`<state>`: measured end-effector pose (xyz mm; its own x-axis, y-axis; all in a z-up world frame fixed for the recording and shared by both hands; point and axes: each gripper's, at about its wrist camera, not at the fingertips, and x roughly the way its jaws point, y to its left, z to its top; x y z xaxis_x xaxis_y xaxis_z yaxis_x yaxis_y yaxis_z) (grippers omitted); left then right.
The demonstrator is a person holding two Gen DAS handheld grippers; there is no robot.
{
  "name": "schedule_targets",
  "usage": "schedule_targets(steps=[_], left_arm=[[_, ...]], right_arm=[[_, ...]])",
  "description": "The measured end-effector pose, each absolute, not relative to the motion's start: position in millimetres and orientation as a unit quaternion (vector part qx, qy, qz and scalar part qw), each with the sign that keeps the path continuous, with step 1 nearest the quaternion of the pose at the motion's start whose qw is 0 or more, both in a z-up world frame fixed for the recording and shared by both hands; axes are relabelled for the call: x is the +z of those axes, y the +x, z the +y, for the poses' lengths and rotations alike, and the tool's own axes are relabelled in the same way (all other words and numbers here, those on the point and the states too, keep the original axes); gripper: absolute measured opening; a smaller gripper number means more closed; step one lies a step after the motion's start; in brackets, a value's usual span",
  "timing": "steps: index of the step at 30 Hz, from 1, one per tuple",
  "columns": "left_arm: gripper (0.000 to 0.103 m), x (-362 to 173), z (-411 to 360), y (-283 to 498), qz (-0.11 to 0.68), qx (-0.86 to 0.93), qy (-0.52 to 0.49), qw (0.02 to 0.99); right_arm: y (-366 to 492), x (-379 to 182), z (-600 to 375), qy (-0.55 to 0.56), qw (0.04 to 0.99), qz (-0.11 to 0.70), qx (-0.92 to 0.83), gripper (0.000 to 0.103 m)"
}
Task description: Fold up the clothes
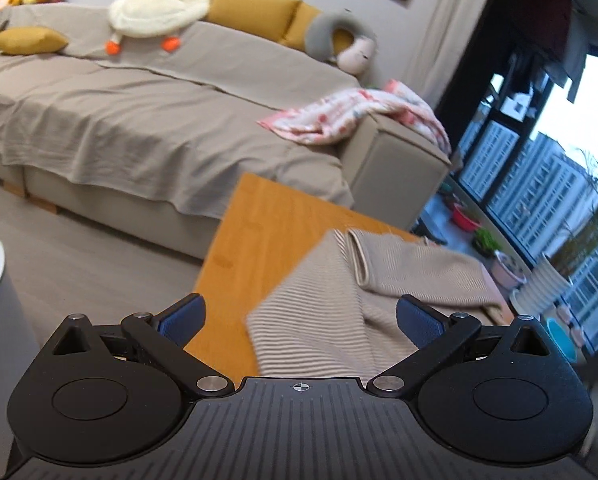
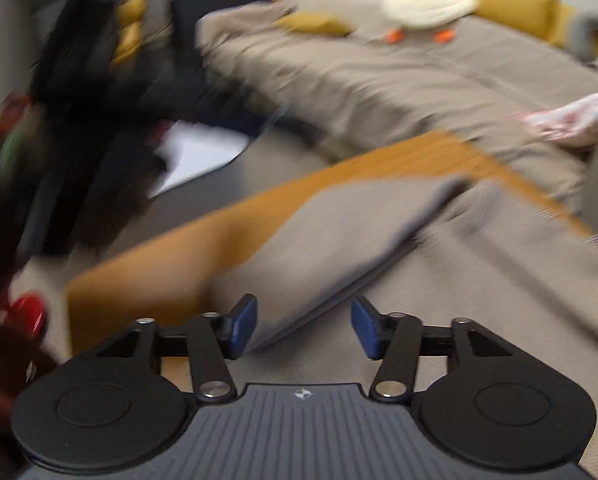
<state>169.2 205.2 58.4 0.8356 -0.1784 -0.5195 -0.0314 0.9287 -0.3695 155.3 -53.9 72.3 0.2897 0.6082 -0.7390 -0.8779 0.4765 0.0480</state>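
- I am in the middle of folding a beige ribbed sweater (image 1: 363,300) that lies on a wooden table (image 1: 259,232).
- One part of the sweater is already folded over; I can see a folded edge on top of the rest of it.
- I think I am between grabs right now, getting ready to pick up the next bit of cloth.
- My left gripper (image 1: 299,322) is wide open and holds nothing. The sweater lies just under and ahead of it, and I see striped cloth in the gap between its blue pads (image 1: 183,320).
- My right gripper (image 2: 303,328) is about half open and holds nothing too. Its picture is blurry, so small things are hard to see.
- In the right view the folded flap of the sweater sits right in front of the jaws and runs up and away to the right. The pads do not press on it.
- Next I think I need to come down on an edge of the sweater, close on it, and lift it over.
- I must grab only the layer I want, or the fold will bunch up.
- Behind the table is a sofa (image 1: 139,120) with a pink blanket (image 1: 359,116) on its arm.
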Motion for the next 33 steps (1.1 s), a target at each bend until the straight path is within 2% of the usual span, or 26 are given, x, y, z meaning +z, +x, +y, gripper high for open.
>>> schedule_targets(steps=[2, 3, 5, 8, 11, 16, 19, 23, 27, 30, 32, 33], left_arm=[[0.103, 61, 209, 166, 0.281, -0.033, -0.189, 0.94], [0.103, 61, 210, 165, 0.281, -0.031, -0.19, 0.94], [0.103, 61, 211, 163, 0.283, -0.027, -0.19, 0.94], [0.103, 61, 213, 160, 0.286, -0.021, -0.191, 0.939], [0.103, 60, 213, 163, 0.291, -0.019, -0.193, 0.937], [0.103, 53, 199, 177, 0.308, -0.032, -0.19, 0.931], [0.103, 49, 182, 189, 0.32, -0.05, -0.182, 0.928], [0.103, 45, 154, 206, 0.337, -0.079, -0.164, 0.924], [0.103, 40, 126, 223, 0.354, -0.105, -0.14, 0.919], [0.103, 38, 107, 234, 0.365, -0.121, -0.125, 0.915], [0.103, 36, 97, 240, 0.369, -0.132, -0.117, 0.913], [0.103, 35, 92, 242, 0.372, -0.137, -0.113, 0.911]], right_arm=[[147, 60, -46, -0.179, 0.781, 0.365, 0.474, 0.057], [148, 58, -44, -0.17, 0.789, 0.361, 0.468, 0.053], [150, 55, -41, -0.151, 0.803, 0.354, 0.455, 0.02], [166, 68, -43, -0.126, 0.831, 0.327, 0.432, 0.011], [194, 104, -54, -0.111, 0.868, 0.273, 0.399, 0.006], [252, 188, -95, -0.096, 0.931, 0.144, 0.32, 0.004], [296, 214, -121, -0.115, 0.946, 0.114, 0.281, 0.004], [335, 204, -158, -0.145, 0.948, 0.121, 0.257, 0.004], [363, 165, -189, -0.159, 0.944, 0.169, 0.233, 0.005], [369, 127, -211, -0.198, 0.93, 0.216, 0.224, 0.014], [368, 104, -224, -0.227, 0.92, 0.241, 0.21, 0.035], [366, 95, -231, -0.24, 0.915, 0.251, 0.205, 0.037]])
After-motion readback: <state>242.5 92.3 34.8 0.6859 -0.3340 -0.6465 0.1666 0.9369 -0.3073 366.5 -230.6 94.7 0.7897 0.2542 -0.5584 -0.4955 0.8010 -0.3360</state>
